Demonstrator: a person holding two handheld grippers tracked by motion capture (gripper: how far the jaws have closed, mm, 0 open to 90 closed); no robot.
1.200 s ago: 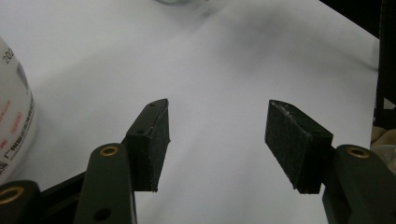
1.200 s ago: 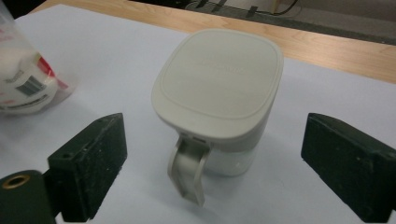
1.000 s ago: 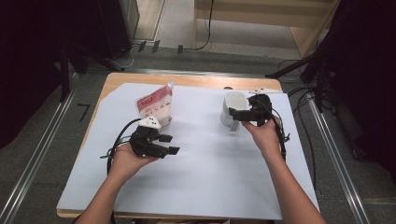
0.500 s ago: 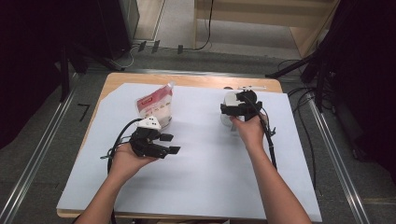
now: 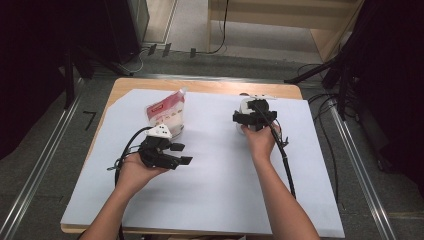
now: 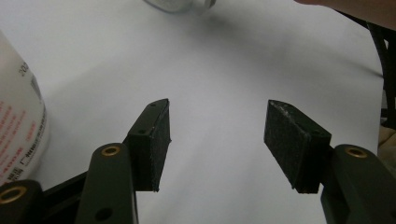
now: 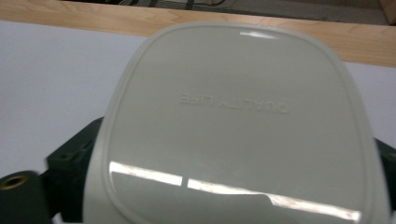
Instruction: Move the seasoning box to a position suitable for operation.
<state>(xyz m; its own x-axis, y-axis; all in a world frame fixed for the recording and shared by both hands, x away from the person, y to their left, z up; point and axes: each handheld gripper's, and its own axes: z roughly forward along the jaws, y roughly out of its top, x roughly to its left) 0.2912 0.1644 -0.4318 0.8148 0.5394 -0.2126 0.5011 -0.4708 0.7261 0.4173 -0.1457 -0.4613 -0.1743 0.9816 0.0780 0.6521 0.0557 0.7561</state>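
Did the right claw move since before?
Yes. The right claw slid leftward, away from the table's right edge, and now sits over the white container.

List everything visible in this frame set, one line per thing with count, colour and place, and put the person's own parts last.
Soft refill pouch with spout: one, white with red print, far left part of the sheet, beside the left gripper.
Jar with rounded-square lid: one, pale grey-white lid, far right part of the sheet, between the right gripper's jaws.
Paper sheet: one, white, covering most of the table.
Wooden table: one, light brown, edge showing at the far side.
Left gripper: one, black, jaws apart with nothing between them, over the sheet.
Right gripper: one, black, at the jar.
Forearms: two, coming in from the bottom of the high view.
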